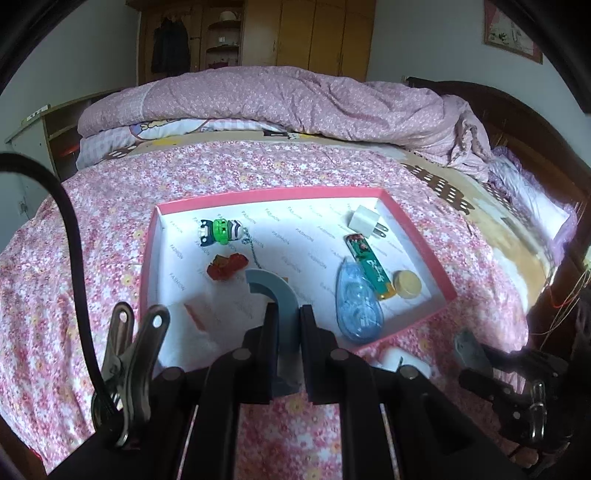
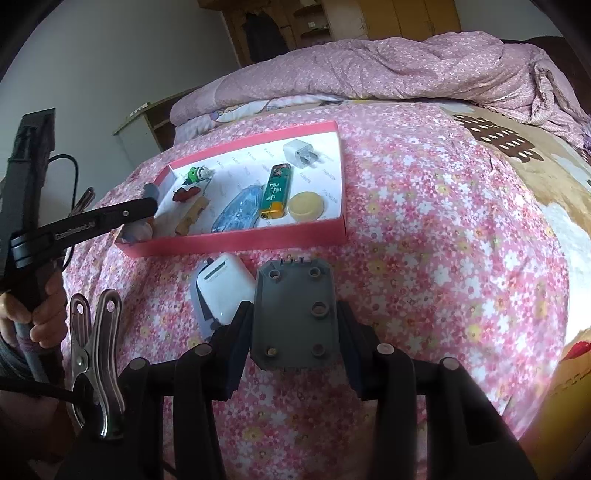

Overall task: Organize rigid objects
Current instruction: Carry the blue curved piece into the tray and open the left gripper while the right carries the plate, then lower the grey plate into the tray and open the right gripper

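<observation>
A pink box [image 1: 424, 254] [image 2: 236, 242] with a white floor lies on the flowered bed. In it are a green toy figure [image 1: 219, 230], a red piece [image 1: 225, 266], a white plug [image 1: 364, 219], a green lighter [image 1: 369, 267], a blue correction tape [image 1: 356, 306] and a round yellow cap [image 1: 406, 284]. My left gripper [image 1: 288, 314] is shut on a blue curved piece [image 1: 275, 291] held over the box's near left part. My right gripper [image 2: 293, 314] is shut on a grey plate with holes [image 2: 293, 317], held above the bed in front of the box.
A white earbud case [image 2: 223, 286] lies on the bed just in front of the box, left of my right gripper. A folded pink quilt [image 1: 295, 103] lies at the far side of the bed. A wooden wardrobe [image 1: 314, 33] stands behind.
</observation>
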`<state>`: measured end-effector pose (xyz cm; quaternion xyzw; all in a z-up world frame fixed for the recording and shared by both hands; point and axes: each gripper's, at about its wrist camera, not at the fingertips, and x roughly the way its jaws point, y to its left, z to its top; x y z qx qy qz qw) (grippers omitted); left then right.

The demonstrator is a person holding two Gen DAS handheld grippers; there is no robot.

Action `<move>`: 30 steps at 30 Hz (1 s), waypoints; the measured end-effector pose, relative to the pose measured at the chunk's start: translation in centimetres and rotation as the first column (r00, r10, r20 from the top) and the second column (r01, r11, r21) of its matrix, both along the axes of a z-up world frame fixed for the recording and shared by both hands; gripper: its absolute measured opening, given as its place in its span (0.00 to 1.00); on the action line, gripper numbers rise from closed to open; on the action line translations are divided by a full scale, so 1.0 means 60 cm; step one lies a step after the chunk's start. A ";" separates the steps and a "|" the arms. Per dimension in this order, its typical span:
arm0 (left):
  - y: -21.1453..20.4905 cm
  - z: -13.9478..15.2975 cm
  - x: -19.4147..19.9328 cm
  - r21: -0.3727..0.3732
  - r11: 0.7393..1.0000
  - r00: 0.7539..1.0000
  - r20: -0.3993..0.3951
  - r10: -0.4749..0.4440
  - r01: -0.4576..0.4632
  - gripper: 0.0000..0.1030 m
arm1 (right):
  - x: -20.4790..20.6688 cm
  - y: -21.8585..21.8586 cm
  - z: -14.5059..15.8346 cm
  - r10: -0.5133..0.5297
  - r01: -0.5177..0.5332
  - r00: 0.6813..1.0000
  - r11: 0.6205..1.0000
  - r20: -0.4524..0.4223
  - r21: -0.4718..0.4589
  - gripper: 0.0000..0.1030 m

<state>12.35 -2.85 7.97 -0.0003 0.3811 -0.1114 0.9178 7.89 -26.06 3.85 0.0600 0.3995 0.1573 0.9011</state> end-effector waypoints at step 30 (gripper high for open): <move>-0.011 -0.032 0.019 0.013 1.000 1.000 -0.005 0.005 -0.005 0.46 | 0.079 0.055 0.030 0.055 -0.056 0.998 0.998 0.041 0.004 0.44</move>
